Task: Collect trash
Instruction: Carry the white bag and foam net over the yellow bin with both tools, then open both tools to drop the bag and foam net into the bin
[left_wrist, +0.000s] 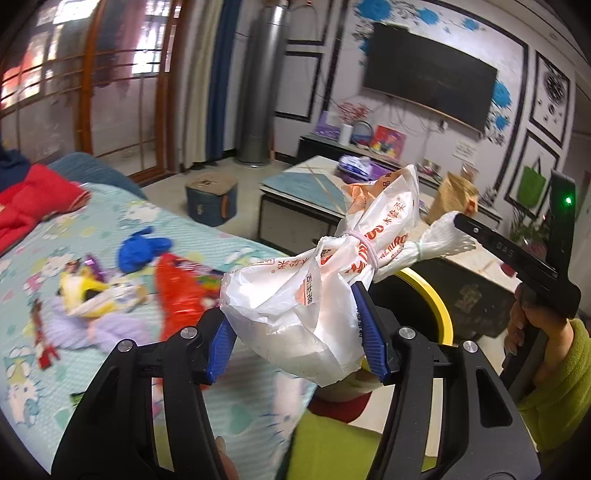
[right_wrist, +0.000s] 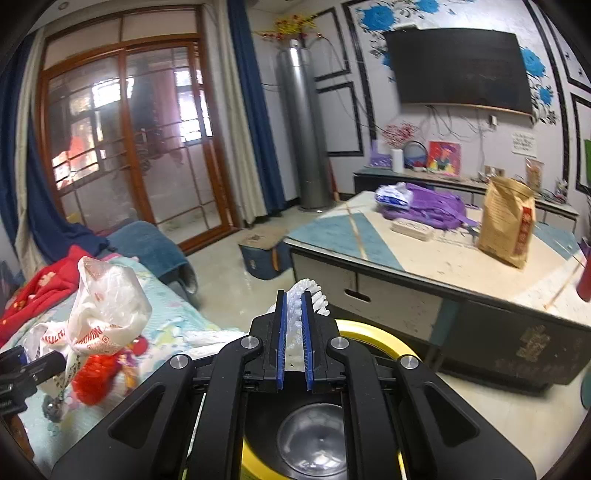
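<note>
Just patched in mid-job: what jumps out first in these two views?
The left gripper clamps a white plastic bag with orange print, held above the yellow-rimmed bin. The right gripper pinches white foam netting over the same bin. Colourful wrappers litter the bedsheet.

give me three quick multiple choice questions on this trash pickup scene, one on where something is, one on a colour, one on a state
1. Where is the brown paper bag?
A. on the low table
B. on the bed
C. in the bin

2. What colour is the bin rim?
A. red
B. yellow
C. green

3. How is the right gripper?
A. wide open, holding nothing
B. shut on the white foam net
C. shut on a blue cloth

Answers:
1 A, it stands on the table top.
2 B, a yellow ring circles the dark bin.
3 B, the foam net is pinched between its blue pads.
</note>
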